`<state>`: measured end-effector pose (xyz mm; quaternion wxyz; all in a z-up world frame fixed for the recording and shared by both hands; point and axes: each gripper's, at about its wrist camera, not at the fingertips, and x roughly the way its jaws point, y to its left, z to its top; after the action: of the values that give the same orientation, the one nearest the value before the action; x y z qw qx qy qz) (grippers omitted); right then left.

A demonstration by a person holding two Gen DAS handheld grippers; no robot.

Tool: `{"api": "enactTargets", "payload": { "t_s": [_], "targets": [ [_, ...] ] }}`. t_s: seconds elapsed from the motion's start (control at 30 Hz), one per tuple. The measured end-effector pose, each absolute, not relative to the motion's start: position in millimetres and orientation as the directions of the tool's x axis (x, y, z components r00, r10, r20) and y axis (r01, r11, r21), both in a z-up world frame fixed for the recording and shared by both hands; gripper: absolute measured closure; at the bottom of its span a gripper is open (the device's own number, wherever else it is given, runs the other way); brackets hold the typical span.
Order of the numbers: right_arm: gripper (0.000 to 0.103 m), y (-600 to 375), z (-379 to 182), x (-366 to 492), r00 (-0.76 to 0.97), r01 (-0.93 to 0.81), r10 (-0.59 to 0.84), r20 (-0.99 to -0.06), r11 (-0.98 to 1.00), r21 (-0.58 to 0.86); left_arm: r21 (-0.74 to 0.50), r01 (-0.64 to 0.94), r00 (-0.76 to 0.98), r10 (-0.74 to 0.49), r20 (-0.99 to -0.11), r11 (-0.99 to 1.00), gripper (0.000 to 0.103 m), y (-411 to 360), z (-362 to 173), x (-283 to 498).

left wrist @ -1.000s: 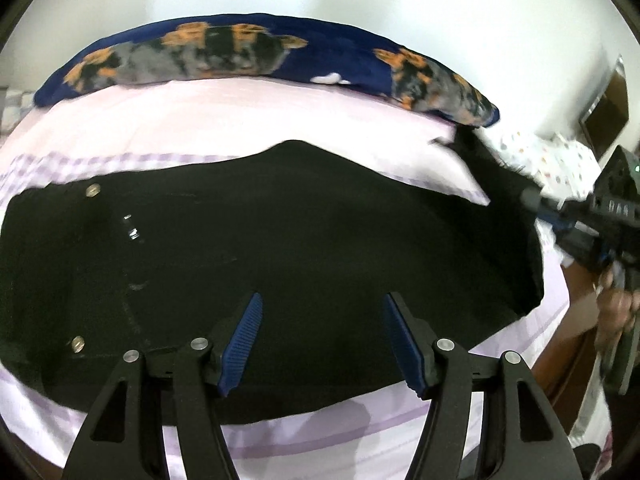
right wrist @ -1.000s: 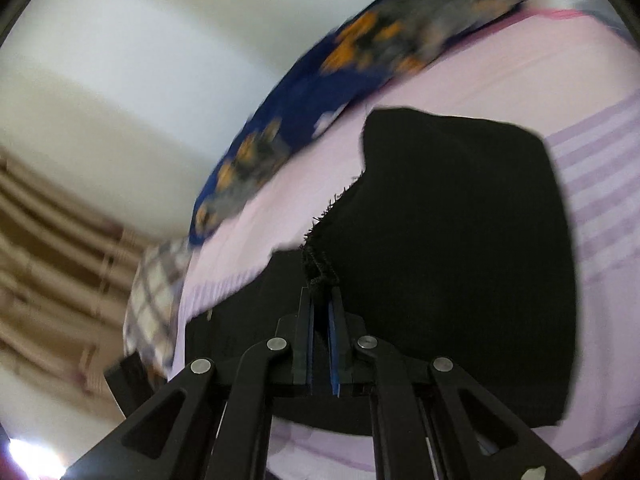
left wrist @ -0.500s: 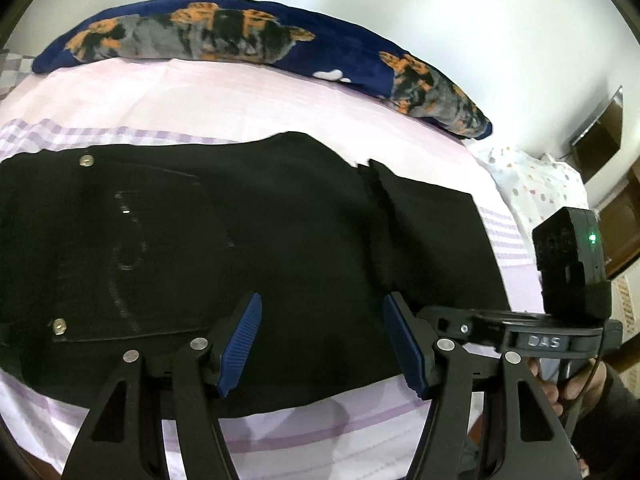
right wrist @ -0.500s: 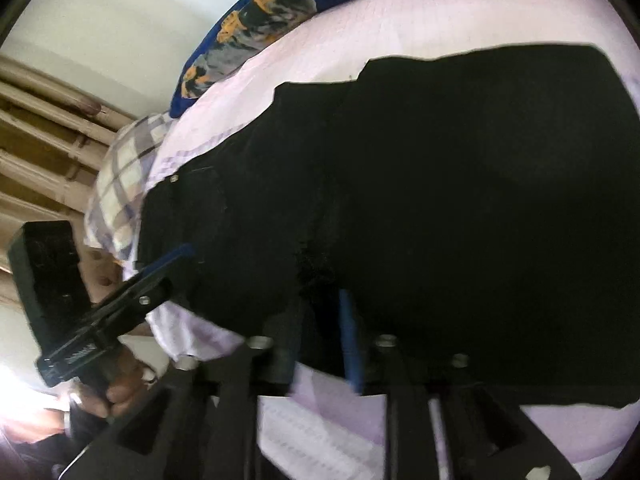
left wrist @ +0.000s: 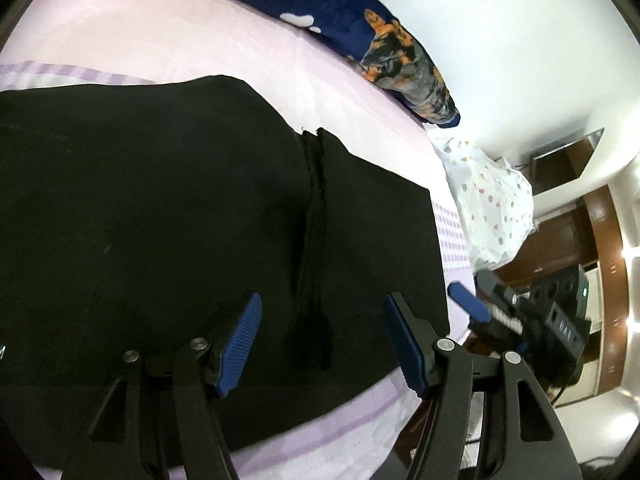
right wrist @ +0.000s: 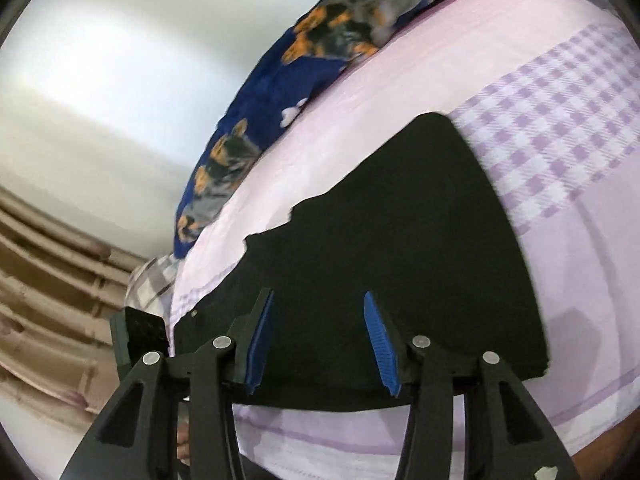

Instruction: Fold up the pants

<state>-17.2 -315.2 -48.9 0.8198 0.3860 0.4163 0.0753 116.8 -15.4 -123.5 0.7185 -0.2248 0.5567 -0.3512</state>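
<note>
Black pants (left wrist: 160,220) lie flat on the pink bed (left wrist: 200,40), folded over on themselves, with a frayed hem edge (left wrist: 316,184) running across the top layer. My left gripper (left wrist: 322,316) is open and empty, just above the pants near that hem. The pants also show in the right wrist view (right wrist: 400,240). My right gripper (right wrist: 318,312) is open and empty over the near edge of the pants. The right gripper also shows in the left wrist view (left wrist: 520,316), off the bed's right side.
A navy dog-print pillow (left wrist: 380,28) lies along the far side of the bed by the white wall. A white dotted pillow (left wrist: 492,204) sits at the bed's right end. Brown curtains (right wrist: 48,280) hang on the left. The bed's front edge (right wrist: 360,440) is close below.
The right gripper carried the pant hem across, laid it on the pants, opened and drew back off the bed's side. The left gripper shifted right over the hem.
</note>
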Motion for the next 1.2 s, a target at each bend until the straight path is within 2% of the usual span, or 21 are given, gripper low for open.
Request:
{"api": "enactTargets", "payload": {
  "t_s": [0.17,0.4,0.5,0.6,0.63,0.67,0.73,0.87,1.03,1.13,1.2],
  "targets": [
    [0.059,-319,-56,-13,0.633,0.215,0.469,-0.616,0.658,0.722,-0.732,0.230,0.094,-0.764,-0.639,0.641,0.040,-33,-136,140],
    [0.059,-329,-62,-16,0.639,0.231,0.501,-0.583,0.598,0.768,-0.767,0.273,0.037,-0.803,-0.595,0.581,0.041,-55,-139,143],
    [0.059,-333,-63,-17,0.648,0.238,0.497,-0.577,0.588,0.773,-0.776,0.290,-0.008,-0.809,-0.587,0.560,0.050,-63,-142,132],
    [0.059,-335,-65,-17,0.652,0.245,0.496,-0.574,0.578,0.778,-0.758,0.302,0.004,-0.796,-0.605,0.578,0.065,-67,-143,126],
    [0.059,-335,-66,-17,0.650,0.249,0.496,-0.577,0.578,0.777,-0.756,0.286,0.004,-0.790,-0.613,0.589,0.083,-66,-145,128],
    [0.059,-334,-66,-17,0.647,0.252,0.496,-0.579,0.577,0.777,-0.760,0.254,-0.012,-0.783,-0.621,0.599,0.092,-66,-150,130],
    [0.059,-335,-66,-18,0.646,0.255,0.494,-0.582,0.579,0.774,-0.783,0.202,-0.010,-0.799,-0.602,0.588,0.093,-63,-156,132],
    [0.059,-336,-60,-20,0.655,0.261,0.467,-0.594,0.598,0.758,-0.714,0.288,0.057,-0.755,-0.653,0.638,0.095,-69,-135,119],
    [0.059,-340,-60,-22,0.654,0.292,0.437,-0.618,0.608,0.739,-0.705,0.317,0.076,-0.758,-0.648,0.634,0.096,-58,-112,102],
    [0.059,-338,-66,-20,0.636,0.307,0.435,-0.637,0.616,0.726,-0.668,0.318,0.084,-0.722,-0.686,0.672,0.095,-49,-120,101],
    [0.059,-335,-72,-18,0.599,0.339,0.414,-0.685,0.644,0.685,-0.678,0.268,0.058,-0.714,-0.697,0.684,0.095,-43,-137,105]
  ]
}}
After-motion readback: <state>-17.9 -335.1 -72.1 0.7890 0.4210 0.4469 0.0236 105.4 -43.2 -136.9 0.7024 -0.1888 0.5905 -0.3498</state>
